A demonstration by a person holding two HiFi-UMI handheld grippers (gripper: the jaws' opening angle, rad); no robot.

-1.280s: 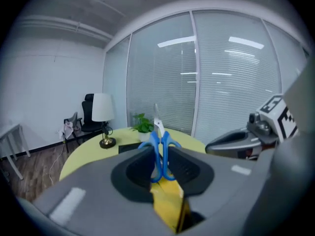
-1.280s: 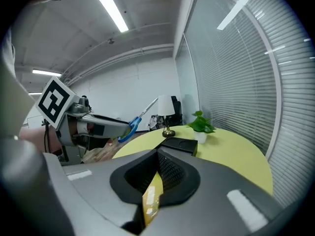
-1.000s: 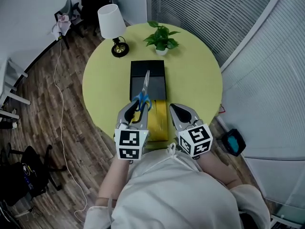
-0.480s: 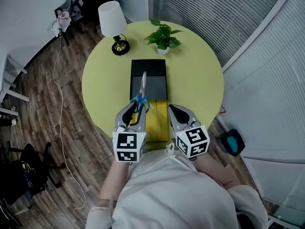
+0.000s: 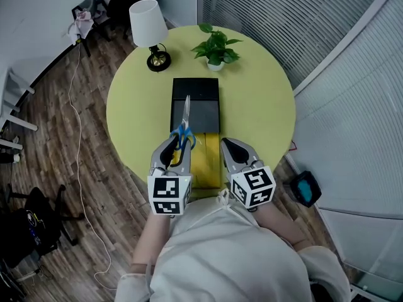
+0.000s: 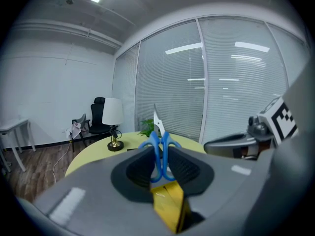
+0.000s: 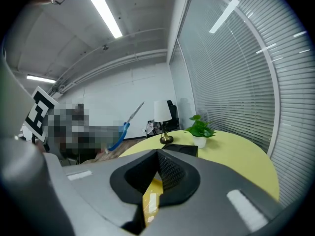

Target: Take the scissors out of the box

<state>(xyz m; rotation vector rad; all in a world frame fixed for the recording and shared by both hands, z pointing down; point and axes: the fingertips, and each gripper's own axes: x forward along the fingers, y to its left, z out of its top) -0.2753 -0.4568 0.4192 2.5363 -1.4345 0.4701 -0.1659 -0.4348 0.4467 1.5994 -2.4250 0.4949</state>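
Blue-handled scissors [image 5: 184, 129] hang above the box, blades pointing away from me. My left gripper [image 5: 174, 148] is shut on their handles; in the left gripper view the scissors [image 6: 158, 146] stand upright between the pads. The black box [image 5: 196, 106] lies in the middle of the round table, and its yellow part [image 5: 208, 162] reaches toward the near edge. My right gripper [image 5: 230, 147] hovers beside the yellow part, shut with nothing in it. From the right gripper view the scissors [image 7: 127, 122] show at the left.
A white-shaded lamp [image 5: 146, 27] and a small potted plant [image 5: 215, 48] stand at the far side of the yellow-green table [image 5: 261, 106]. A cable [image 5: 79, 137] and a chair lie on the wooden floor to the left. A dark device [image 5: 306, 188] sits on the floor at the right.
The scissors in my left gripper have shifted slightly left, with the blades turned straighter away from me. The right gripper has barely moved.
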